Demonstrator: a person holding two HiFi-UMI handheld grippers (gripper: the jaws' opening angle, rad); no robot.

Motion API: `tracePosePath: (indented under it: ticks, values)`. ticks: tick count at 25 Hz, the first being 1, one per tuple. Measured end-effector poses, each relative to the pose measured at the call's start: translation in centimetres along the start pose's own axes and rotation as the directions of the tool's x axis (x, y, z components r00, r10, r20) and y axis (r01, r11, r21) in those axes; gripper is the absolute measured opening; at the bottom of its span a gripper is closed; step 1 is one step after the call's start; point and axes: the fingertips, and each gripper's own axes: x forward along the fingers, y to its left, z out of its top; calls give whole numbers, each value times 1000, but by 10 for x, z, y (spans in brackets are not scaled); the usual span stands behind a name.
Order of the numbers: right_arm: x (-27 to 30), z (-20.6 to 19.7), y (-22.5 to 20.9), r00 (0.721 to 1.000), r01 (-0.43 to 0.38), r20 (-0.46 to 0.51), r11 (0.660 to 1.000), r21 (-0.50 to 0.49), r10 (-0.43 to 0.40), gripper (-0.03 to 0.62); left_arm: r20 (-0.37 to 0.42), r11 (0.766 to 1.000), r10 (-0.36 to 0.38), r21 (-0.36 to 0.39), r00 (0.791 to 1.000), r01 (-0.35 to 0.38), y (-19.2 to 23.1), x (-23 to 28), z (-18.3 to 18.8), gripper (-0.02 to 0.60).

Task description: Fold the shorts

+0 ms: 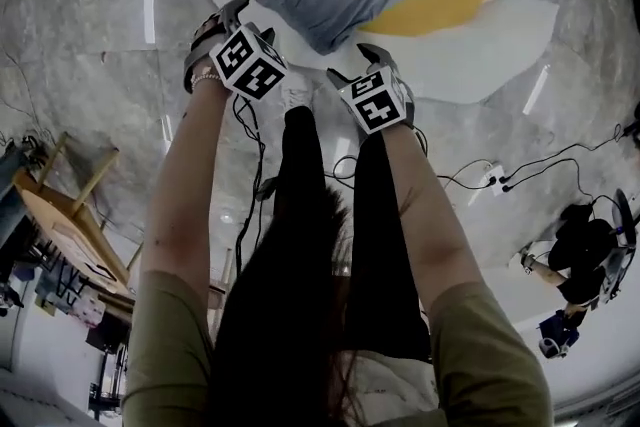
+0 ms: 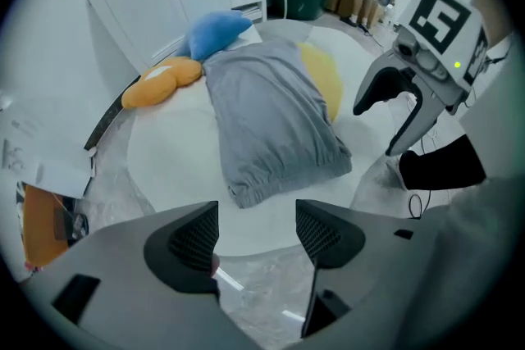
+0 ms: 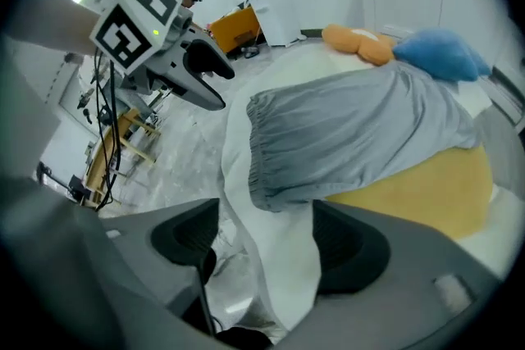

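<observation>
Your left gripper [image 2: 257, 229] and right gripper [image 3: 267, 235] hang open and empty, short of the crumpled grey fabric shorts [image 2: 271, 119] — grasp both corners of the elastic waistband [image 2: 275, 176] evenly.

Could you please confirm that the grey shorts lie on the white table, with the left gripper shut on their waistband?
Not quite: the left gripper is open and empty, short of the waistband, as the left gripper view shows. The grey shorts do lie on the white table.
</observation>
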Motion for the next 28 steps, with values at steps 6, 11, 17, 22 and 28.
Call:
tracePosePath:
  ticks: [6,11,17,22,28]
  values:
    - [50,6,14,997,30,-71,999,35,-28,362,-10,990,-46,133,999,47,14,34,0,301]
    - [74,-6,-4,986,138,-113,977,160,-121,360,-31,988,-110,106,993,112,19,62,-2,301]
    - [82,-15,-17,969,206,-165,971,123,-185,295,-28,981,-132,138,991,134,16,76,1,298]
    - [72,-15,-24,966,219,-161,972,89,-203,127,94,979,-56,200,994,37,16,68,11,298]
    - [44,-7,-4,997,74,-35,985,158,-69,118,13,962,-188,205,982,181,-1,72,11,214]
